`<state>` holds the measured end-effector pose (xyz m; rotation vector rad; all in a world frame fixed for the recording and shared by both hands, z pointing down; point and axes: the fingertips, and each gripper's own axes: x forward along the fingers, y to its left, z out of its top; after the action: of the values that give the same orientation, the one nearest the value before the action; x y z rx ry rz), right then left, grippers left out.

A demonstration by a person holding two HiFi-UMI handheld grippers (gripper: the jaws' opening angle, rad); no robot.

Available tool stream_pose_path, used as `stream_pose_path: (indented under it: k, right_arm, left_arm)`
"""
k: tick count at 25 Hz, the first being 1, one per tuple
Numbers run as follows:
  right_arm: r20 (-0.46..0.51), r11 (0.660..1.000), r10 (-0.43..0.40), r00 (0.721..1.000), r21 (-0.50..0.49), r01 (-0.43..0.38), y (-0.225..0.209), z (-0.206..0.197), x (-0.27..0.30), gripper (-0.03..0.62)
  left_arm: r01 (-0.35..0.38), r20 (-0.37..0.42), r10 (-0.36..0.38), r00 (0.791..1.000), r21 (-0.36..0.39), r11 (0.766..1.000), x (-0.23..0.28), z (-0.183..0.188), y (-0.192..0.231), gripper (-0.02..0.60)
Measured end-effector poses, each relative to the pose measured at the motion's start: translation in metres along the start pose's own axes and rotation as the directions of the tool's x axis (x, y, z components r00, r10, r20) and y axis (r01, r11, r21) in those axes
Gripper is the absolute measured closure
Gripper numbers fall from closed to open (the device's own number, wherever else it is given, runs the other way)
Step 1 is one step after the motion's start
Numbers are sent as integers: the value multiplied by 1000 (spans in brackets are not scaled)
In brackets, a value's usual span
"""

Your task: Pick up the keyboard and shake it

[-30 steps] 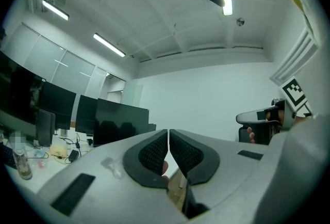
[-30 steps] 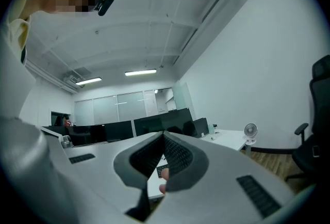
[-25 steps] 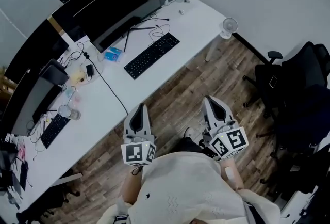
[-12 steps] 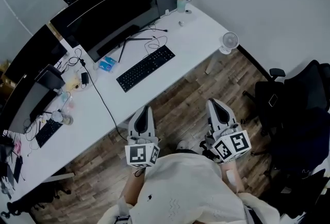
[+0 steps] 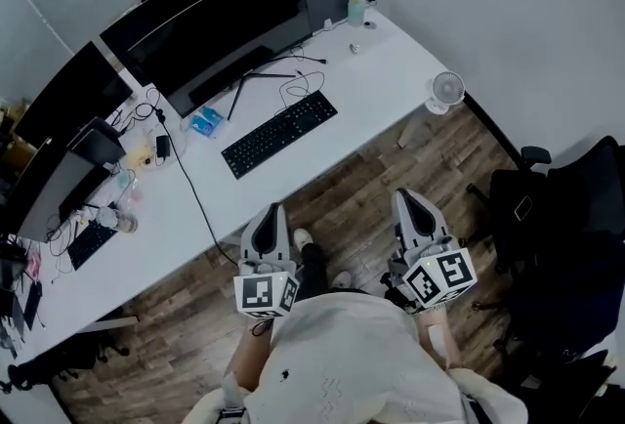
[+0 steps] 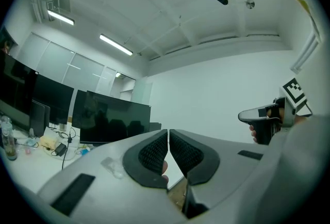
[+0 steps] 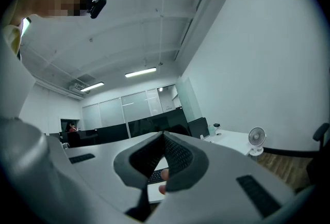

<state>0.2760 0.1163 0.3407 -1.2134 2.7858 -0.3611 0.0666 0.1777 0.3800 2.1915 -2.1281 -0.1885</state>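
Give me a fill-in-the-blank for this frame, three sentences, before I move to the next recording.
The black keyboard lies on the white ___.
The left gripper and right gripper hang over the wooden ___.
Both grippers' jaws are ___, holding nothing.
Missing: desk; floor; shut.

keyboards point(image 5: 278, 134) 2 | monitors point(image 5: 220, 31) about 4, edges overlap | desk fan point(image 5: 446, 90) 1

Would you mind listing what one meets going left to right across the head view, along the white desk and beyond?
In order: small black keyboard → blue packet → large black keyboard → small white fan → black office chair.
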Motion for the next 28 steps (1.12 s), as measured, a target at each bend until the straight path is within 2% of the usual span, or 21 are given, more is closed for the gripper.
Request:
stream_pose_path:
  k: [11, 21, 25, 28]
  right_arm:
    - [28, 997, 80, 996, 13, -80, -16, 33, 65, 594]
    - [-5, 985, 172, 985, -6, -172, -25, 55, 176, 594]
    - [8, 980, 200, 980, 6, -200, -23, 67, 221, 594]
    - [22, 974, 223, 975, -34, -222, -17, 80, 253, 594]
  left_arm:
    - [-1, 15, 1, 1000, 17, 1000, 65, -3, 18, 561]
    - [-119, 23, 120, 993, -21, 993, 136, 3, 87, 561]
    - [-144, 24, 145, 989, -18, 989, 166, 8, 115, 561]
    - [-155, 26, 155, 988, -15, 988, 184, 12, 133, 561]
